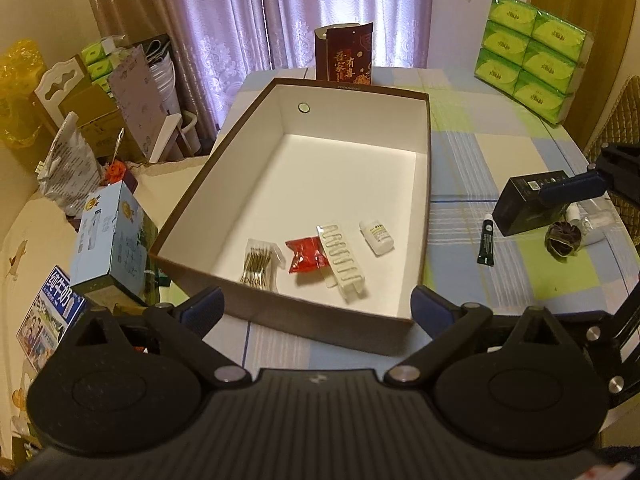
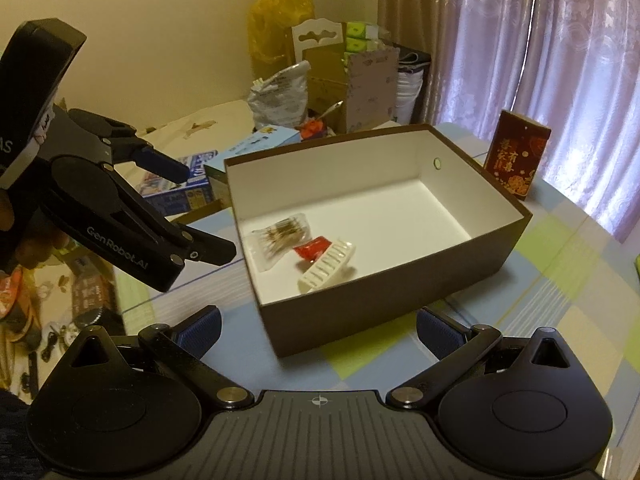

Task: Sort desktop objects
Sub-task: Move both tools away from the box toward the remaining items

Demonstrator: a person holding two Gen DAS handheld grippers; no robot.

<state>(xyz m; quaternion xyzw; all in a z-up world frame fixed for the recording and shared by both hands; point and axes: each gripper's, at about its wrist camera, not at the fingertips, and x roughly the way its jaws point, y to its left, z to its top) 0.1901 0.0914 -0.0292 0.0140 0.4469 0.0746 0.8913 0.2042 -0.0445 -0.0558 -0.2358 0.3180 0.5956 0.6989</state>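
While both grippers hover empty, sorted items lie in the box (image 1: 224,160).
Left gripper (image 1: 318,304) and right gripper (image 2: 318,330) gape wide; the packets lie ahead of the fingers.

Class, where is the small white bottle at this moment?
In the left wrist view, the small white bottle lies inside the brown box, near its front right corner, just right of the white plastic strip.

Purple curtains (image 1: 280,20) behind; stacked green tissue packs (image 1: 532,56) on the checked tablecloth (image 1: 500,152)
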